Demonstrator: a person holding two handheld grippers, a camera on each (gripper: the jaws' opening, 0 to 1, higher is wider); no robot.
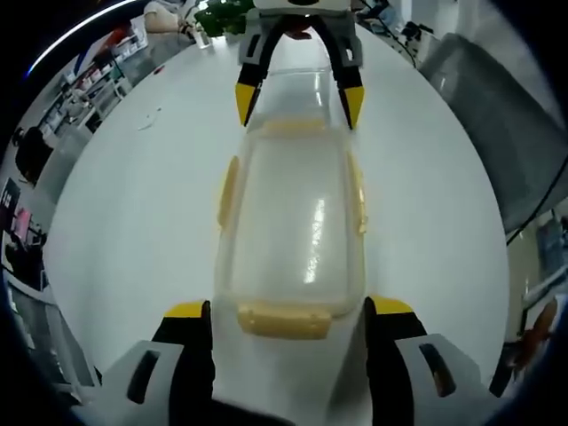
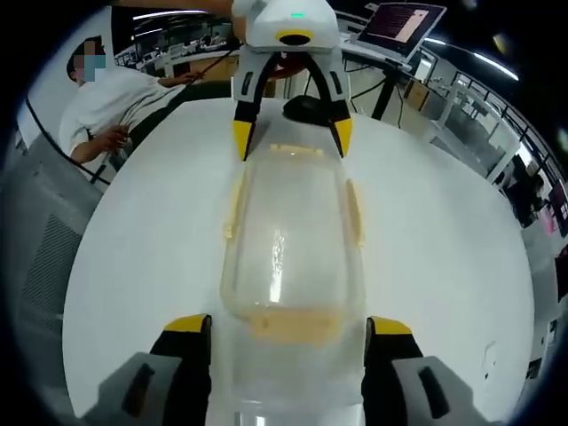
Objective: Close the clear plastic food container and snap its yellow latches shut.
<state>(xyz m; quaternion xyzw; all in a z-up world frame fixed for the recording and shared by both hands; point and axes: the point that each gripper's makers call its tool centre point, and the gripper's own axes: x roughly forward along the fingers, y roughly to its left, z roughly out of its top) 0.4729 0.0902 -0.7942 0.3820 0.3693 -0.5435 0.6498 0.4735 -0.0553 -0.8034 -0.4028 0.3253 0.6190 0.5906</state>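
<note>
Both grippers' fingers (image 1: 191, 312) gape wide, flanking the container (image 1: 291, 226).

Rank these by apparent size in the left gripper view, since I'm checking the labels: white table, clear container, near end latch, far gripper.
1. white table
2. clear container
3. far gripper, the right gripper, though distance shrinks it
4. near end latch, though nearness enlarges it; their true order is unsure.
</note>
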